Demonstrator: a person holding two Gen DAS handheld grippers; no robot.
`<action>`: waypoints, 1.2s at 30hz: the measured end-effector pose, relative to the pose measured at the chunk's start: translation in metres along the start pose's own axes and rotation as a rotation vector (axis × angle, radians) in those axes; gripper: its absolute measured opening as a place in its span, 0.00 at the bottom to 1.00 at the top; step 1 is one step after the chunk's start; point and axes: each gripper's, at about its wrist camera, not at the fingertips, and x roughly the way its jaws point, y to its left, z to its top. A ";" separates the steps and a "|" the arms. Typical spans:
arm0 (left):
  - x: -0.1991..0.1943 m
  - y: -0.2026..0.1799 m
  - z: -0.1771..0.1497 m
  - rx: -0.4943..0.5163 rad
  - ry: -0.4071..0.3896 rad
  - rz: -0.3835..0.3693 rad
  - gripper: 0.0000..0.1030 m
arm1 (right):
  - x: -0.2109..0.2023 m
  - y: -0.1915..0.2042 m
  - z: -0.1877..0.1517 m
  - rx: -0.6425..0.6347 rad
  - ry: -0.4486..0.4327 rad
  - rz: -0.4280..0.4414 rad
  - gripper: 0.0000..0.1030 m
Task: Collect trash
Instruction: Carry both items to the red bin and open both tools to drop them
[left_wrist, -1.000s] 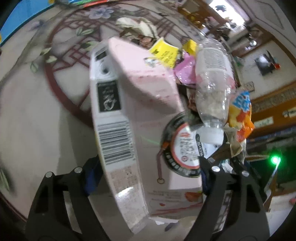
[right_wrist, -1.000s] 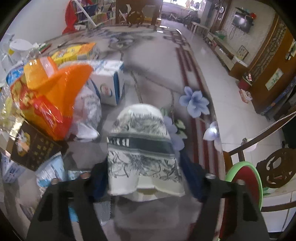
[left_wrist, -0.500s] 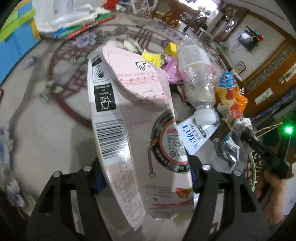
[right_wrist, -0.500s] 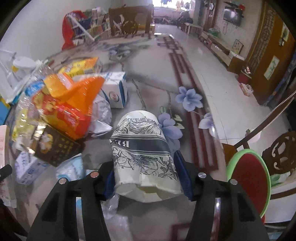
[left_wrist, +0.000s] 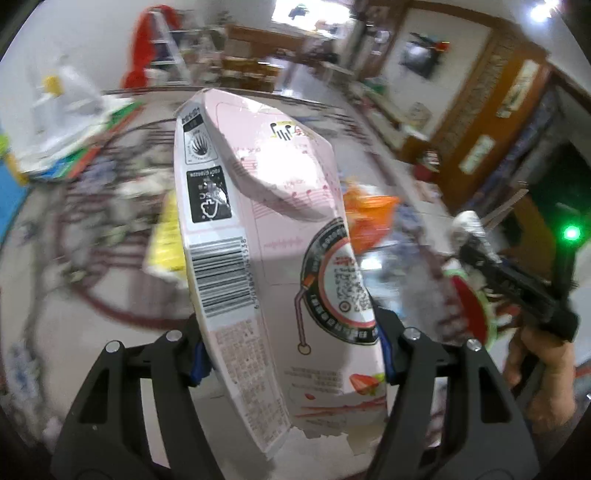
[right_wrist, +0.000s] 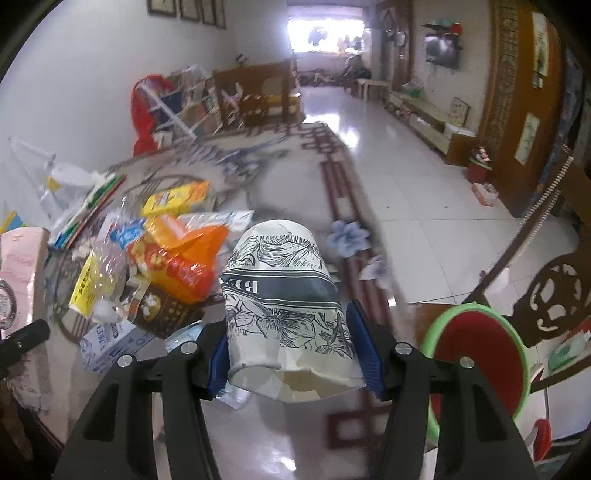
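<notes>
My left gripper (left_wrist: 290, 349) is shut on a crushed pink milk carton (left_wrist: 273, 236) and holds it up above the glass table. My right gripper (right_wrist: 291, 356) is shut on a crumpled paper cup (right_wrist: 282, 295) with a black flower print, its mouth toward the camera. A heap of trash (right_wrist: 159, 258) lies on the table to the left of the cup: an orange snack bag, a clear bottle, yellow wrappers, a dark box. The right gripper with its cup also shows at the right of the left wrist view (left_wrist: 476, 243). The carton's edge shows at the far left of the right wrist view (right_wrist: 18, 266).
A green-rimmed red bin (right_wrist: 476, 365) stands low at the right, next to a carved wooden chair (right_wrist: 554, 295). The glass table (right_wrist: 295, 206) shows a flowered rug beneath it. A white plastic bag and books (right_wrist: 74, 184) lie at the far left. Tiled floor lies beyond.
Both grippers have risen and tilted up with their loads. The trash heap has dropped lower and farther in both views, and more of the room shows.
</notes>
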 end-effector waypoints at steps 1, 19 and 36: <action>0.005 -0.009 0.004 0.019 0.004 -0.021 0.63 | -0.005 -0.006 0.000 0.005 -0.009 -0.011 0.53; 0.094 -0.228 0.042 0.397 0.115 -0.359 0.63 | -0.079 -0.205 -0.034 0.283 -0.054 -0.251 0.53; 0.183 -0.324 0.024 0.450 0.361 -0.532 0.64 | -0.056 -0.277 -0.072 0.408 0.050 -0.271 0.54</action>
